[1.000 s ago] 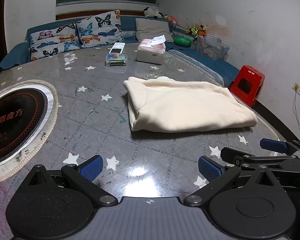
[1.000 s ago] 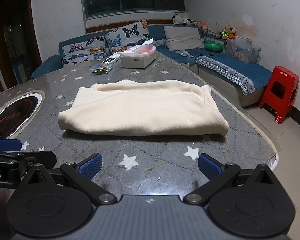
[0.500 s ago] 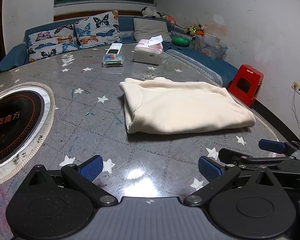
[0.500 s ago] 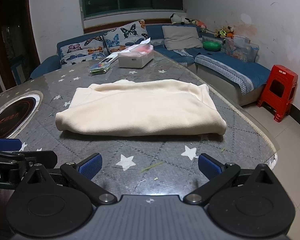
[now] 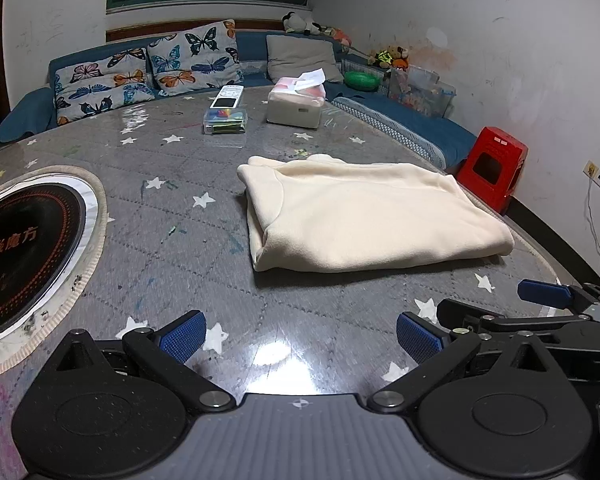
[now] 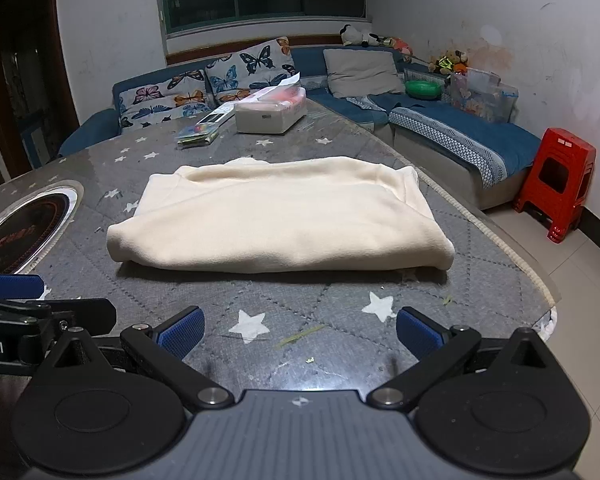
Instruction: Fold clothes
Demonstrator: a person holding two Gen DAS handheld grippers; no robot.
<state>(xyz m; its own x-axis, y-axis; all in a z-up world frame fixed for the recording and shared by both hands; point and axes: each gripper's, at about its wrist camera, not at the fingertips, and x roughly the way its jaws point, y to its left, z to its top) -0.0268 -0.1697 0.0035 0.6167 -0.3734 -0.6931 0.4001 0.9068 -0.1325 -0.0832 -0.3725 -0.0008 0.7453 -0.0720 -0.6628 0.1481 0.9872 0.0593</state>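
A cream garment lies folded into a thick rectangle on the grey star-patterned table; it also shows in the right wrist view. My left gripper is open and empty, above the table's near edge, short of the garment. My right gripper is open and empty, also short of the garment's near fold. The right gripper shows at the right edge of the left wrist view. The left gripper shows at the left edge of the right wrist view.
A round black cooktop is set in the table at left. A tissue box, a clear case and a remote sit at the far side. A blue sofa and a red stool stand beyond the table's right edge.
Both grippers have drawn back a little from the garment and stay open. The garment has not moved.
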